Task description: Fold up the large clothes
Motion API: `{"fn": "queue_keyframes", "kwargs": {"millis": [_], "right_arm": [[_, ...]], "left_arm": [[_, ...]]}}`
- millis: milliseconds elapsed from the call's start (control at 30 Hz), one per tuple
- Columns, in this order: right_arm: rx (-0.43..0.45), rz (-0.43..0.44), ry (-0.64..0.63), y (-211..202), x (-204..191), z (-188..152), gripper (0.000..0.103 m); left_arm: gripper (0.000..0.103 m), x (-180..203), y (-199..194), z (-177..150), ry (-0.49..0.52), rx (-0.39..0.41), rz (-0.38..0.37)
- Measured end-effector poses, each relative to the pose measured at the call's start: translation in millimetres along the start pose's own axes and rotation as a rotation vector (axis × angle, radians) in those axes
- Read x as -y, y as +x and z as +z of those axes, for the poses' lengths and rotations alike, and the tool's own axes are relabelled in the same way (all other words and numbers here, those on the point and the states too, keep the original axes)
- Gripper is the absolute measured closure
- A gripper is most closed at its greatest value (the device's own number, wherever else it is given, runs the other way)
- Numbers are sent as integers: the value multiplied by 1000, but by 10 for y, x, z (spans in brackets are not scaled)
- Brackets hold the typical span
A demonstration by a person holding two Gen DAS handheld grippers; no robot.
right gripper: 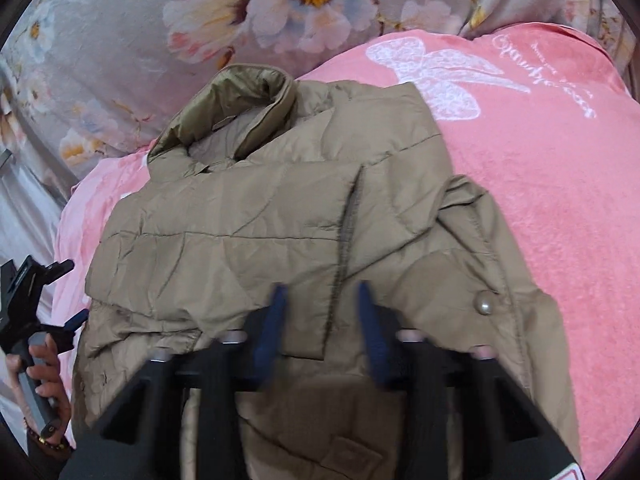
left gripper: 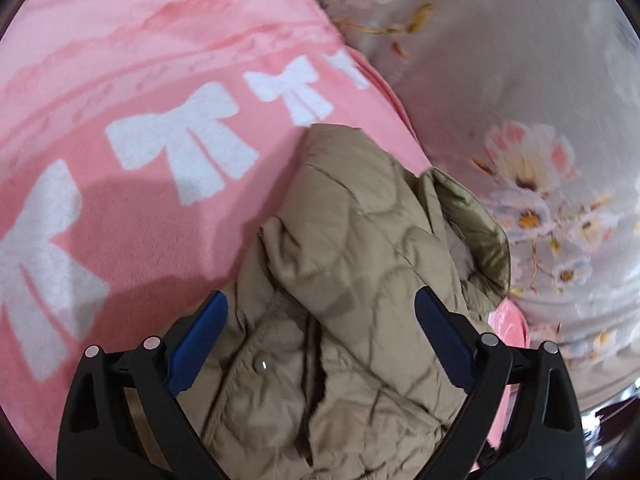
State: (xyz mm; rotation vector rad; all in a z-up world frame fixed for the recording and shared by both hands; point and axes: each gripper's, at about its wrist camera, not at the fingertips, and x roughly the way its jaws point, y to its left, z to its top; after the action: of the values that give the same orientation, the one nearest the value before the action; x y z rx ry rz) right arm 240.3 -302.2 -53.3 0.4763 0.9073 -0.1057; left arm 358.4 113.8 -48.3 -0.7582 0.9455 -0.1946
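The only writing stands on the pink plush blanket [right gripper: 540, 184] in the right wrist view: white cursive script [right gripper: 548, 76] in two lines, just to the right of the white lace-patterned butterfly [right gripper: 444, 74] printed on the same blanket. The letters are too small and looped to read; no word can be made out. In the left wrist view the blanket [left gripper: 120, 40] carries only white bow shapes [left gripper: 188, 140], and a faint band above them is too blurred to read.
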Motion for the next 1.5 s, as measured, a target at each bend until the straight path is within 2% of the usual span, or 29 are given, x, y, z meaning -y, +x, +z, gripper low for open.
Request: {"fn": "queue_keyframes", "kwargs": {"millis": [33,67,200,333,400,467,533,633,700,800,867,967,1000,1100,1133,1200,1300,1433,1500], "right_arm": [[-1,-1,-3,-5,-8,21,98],[17,10,-8,-52,-38,62,99],[102,55,-70,-384,-200,324,101],[180,97,-129,-765,-376,705,101],[220,105,-157,-934,-461,896,101],[253,91,-196,-1061,-548,1039,101],[266,82,-219,-1121,-608,1128,101],[271,87,-246,-1173,-711,1232,101],[280,93,-258,-1216,-747,1245,101],[299,107,-260,-1329,-752,1254,102],[313,108,-252,-1396,-685,1246,102],[307,104,-219,-1396,-493,1147,102],[295,95,-212,-1346,-426,1103,102],[217,38,-184,-996,-208,888,102],[170,21,-169,-799,-113,783,102],[110,-20,-158,-501,3,631,102],[41,-55,-146,-128,165,438,102],[-19,-69,-91,198,364,245,103],[-22,-83,-94,263,383,187,103]], "left_arm": [[12,-30,36,18,-15,-5,-4],[12,-52,73,37,-29,-9,-10],[15,14,87,46,-48,-13,-54],[15,154,81,32,-30,0,-53],[15,165,45,9,-57,-1,-78],[15,201,-59,-33,-69,2,-149],[15,277,-135,-79,-60,4,-188],[15,400,11,-117,-35,-55,-179],[15,382,133,-124,-56,-77,-166],[23,301,240,-57,-95,-58,-160],[28,226,254,28,-114,-28,-134],[45,146,280,107,-90,-10,-75],[53,147,287,116,-63,-6,-45],[81,195,270,94,58,26,82],[90,200,261,86,76,35,103],[99,207,215,71,132,65,173],[101,194,219,67,200,75,252],[101,139,269,42,226,68,281],[101,137,319,9,246,64,300]]}}
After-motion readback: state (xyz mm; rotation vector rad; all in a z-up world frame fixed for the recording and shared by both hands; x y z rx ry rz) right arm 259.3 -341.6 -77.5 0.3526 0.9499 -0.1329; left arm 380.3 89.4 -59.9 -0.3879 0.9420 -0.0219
